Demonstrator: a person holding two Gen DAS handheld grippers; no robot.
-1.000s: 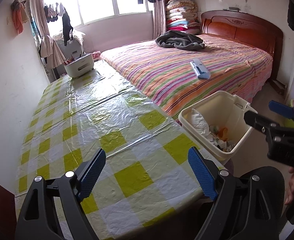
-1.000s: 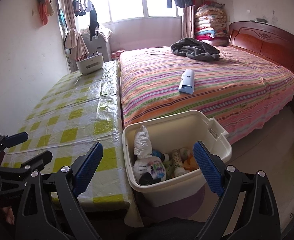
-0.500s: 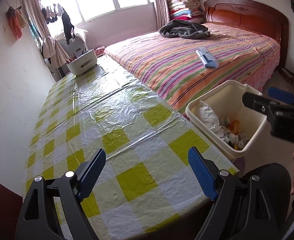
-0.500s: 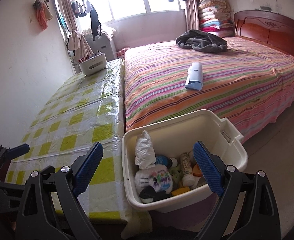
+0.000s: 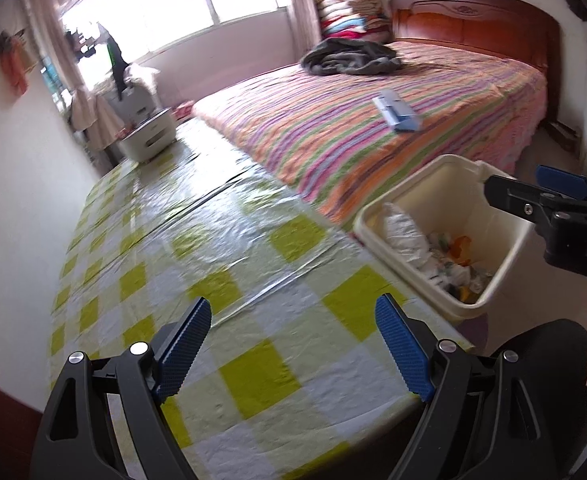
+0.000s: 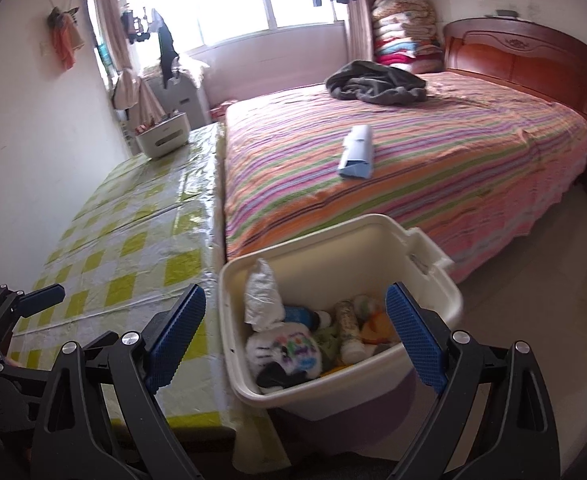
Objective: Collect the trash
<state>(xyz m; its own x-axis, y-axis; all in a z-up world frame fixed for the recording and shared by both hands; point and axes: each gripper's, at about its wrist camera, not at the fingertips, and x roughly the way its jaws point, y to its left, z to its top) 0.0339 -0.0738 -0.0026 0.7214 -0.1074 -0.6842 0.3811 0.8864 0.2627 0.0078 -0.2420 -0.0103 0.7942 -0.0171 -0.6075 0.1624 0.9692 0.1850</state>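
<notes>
A cream plastic bin (image 6: 433,308) stands between the table and the bed, holding crumpled paper, bottles and wrappers (image 6: 293,344). It also shows in the left wrist view (image 5: 445,184). My right gripper (image 6: 295,338) is open and empty, hovering over the bin's near side. My left gripper (image 5: 293,346) is open and empty above the near end of the table (image 5: 213,240), which has a yellow-checked plastic cover. A light blue packet (image 6: 357,152) lies on the striped bed (image 6: 433,168).
A white caddy (image 6: 163,140) stands at the table's far end by the window. A grey garment (image 6: 377,82) lies on the bed near the wooden headboard. A white wall runs along the table's left side. Bare floor lies right of the bin.
Both grippers have risen and tilted, so the bin and table sit lower and closer in view. Both stay open and empty.
</notes>
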